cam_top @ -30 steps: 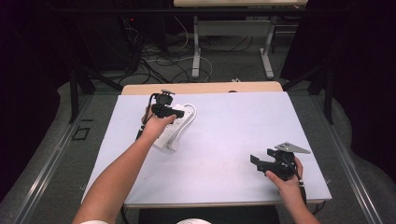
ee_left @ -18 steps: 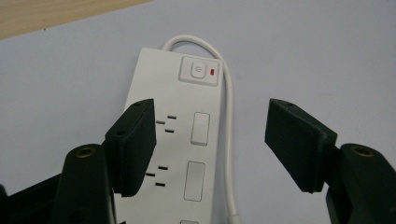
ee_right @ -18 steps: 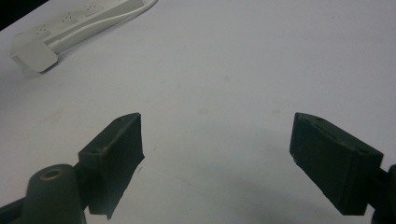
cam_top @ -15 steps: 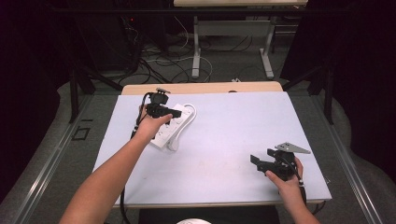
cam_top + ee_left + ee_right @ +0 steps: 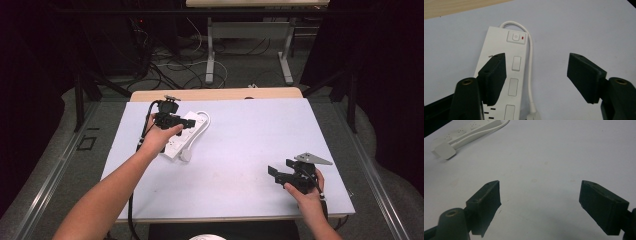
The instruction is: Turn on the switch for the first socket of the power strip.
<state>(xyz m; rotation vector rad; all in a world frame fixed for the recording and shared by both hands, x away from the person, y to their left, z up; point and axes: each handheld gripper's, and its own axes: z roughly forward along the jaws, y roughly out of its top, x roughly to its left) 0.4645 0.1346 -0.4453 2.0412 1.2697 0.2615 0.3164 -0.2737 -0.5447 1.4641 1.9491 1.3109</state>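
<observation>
Surface: white table (image 5: 240, 150), dark room behind.
High view: left gripper (image 5: 175, 120) over white power strip (image 5: 192, 131); right gripper (image 5: 290, 175) well apart, empty.
Left gripper view: jaws just widening, parted, holding nothing; strip under left finger (image 5: 492, 75); power symbol on switch (image 5: 516, 37).
Right gripper view: jaws wide, strip far beyond left finger (image 5: 486, 202).

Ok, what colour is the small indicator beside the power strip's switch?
Red, on the white power strip, next to its switch; clearest in the left gripper view.
</observation>
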